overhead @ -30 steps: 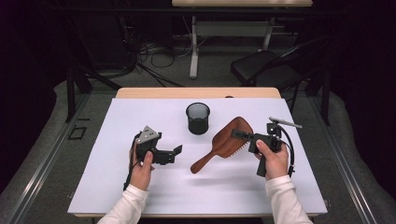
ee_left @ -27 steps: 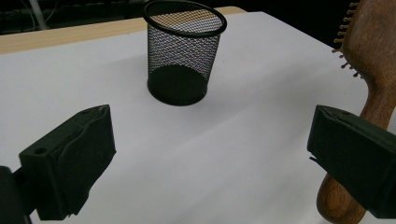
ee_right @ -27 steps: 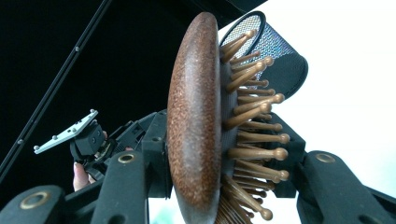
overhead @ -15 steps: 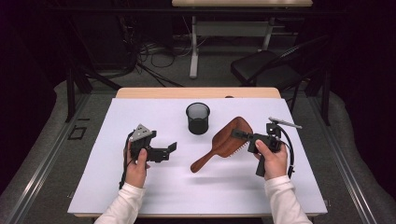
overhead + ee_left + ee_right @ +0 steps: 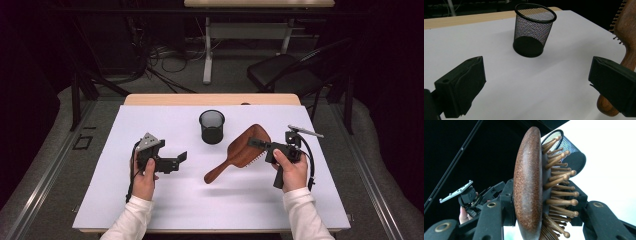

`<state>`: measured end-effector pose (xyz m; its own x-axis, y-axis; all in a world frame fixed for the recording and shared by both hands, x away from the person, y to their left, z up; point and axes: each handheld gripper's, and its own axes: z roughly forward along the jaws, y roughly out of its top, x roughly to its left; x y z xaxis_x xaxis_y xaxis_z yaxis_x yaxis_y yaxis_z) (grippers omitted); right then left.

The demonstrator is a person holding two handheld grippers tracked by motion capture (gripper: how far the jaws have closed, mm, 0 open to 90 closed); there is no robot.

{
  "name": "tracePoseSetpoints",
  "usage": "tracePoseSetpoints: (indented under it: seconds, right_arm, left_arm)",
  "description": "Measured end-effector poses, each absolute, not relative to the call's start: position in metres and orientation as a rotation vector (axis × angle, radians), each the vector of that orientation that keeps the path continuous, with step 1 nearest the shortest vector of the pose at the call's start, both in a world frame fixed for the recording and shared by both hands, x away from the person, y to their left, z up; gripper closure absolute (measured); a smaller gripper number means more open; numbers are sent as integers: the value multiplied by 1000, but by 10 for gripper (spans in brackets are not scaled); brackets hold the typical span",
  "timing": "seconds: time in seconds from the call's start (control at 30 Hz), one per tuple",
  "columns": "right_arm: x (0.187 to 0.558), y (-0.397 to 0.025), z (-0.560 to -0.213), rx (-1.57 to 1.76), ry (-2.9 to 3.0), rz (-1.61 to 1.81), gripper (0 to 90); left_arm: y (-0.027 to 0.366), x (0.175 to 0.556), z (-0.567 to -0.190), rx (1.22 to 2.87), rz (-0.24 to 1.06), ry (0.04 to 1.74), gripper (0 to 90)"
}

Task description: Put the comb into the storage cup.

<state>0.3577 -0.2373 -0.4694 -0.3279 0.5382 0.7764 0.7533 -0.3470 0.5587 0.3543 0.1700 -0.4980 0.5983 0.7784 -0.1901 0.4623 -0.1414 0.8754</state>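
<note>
A brown wooden hairbrush (image 5: 239, 152) hangs above the white table sheet (image 5: 165, 200), handle pointing down-left, its shadow on the sheet below. My right gripper (image 5: 259, 145) is shut on the brush head; in the right gripper view the hairbrush (image 5: 529, 185) stands on edge between the jaws of the right gripper (image 5: 539, 220), bristles to the right. My left gripper (image 5: 177, 160) is at centre left, open and holding nothing. In the left gripper view, the left gripper (image 5: 536, 85) has wide-apart pads (image 5: 461, 87) that face the black mesh cup (image 5: 534, 30), and the hairbrush (image 5: 627, 32) is at the right edge.
The upright black mesh cup (image 5: 212, 126) stands on the sheet at back centre, between the two grippers and just left of the brush head. A wooden table edge (image 5: 210, 99) runs behind it. Dark floor, cables and a chair (image 5: 285, 72) lie beyond.
My left gripper has drifted slightly to the left, still open. The right gripper and the brush have stayed almost still.
</note>
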Motion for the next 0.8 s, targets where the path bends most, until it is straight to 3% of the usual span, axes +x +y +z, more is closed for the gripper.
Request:
tracePoseSetpoints:
  seconds: [0.8]
  right_arm:
    - [369,-243,-465,-1798,-1583,-1679,519]
  left_arm:
    - [174,354,-498,1769,374,1029,11]
